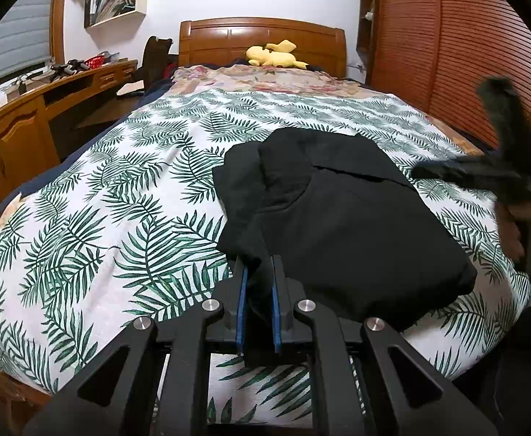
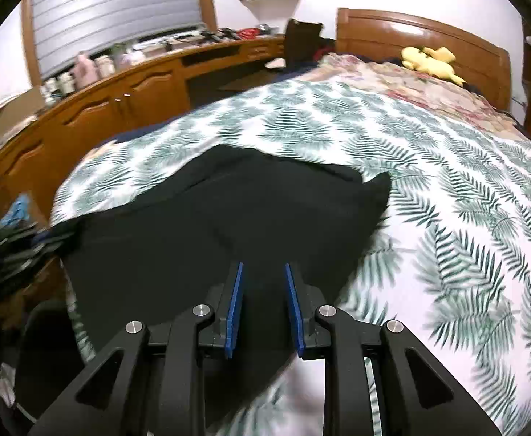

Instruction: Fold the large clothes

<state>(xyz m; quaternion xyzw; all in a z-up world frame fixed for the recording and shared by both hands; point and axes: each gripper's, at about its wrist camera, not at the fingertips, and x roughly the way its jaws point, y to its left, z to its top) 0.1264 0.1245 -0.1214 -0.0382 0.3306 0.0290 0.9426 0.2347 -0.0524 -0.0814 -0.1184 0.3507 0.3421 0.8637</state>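
Observation:
A black garment (image 1: 341,225) lies folded into a thick bundle on the bed with the leaf-print sheet (image 1: 102,200). My left gripper (image 1: 258,265) is shut on the garment's near left corner, with black cloth pinched between the blue pads. In the right wrist view the garment (image 2: 200,225) spreads flat across the near left part of the bed. My right gripper (image 2: 263,269) is open just above the garment's near edge, with nothing between the pads. The right gripper also shows blurred at the right edge of the left wrist view (image 1: 483,174).
A yellow plush toy (image 1: 274,54) lies by the wooden headboard (image 1: 262,36). A floral blanket (image 1: 265,76) covers the far end. A long wooden desk with cabinets (image 2: 120,98) runs along the left side. A slatted wooden wardrobe (image 1: 447,54) stands on the right.

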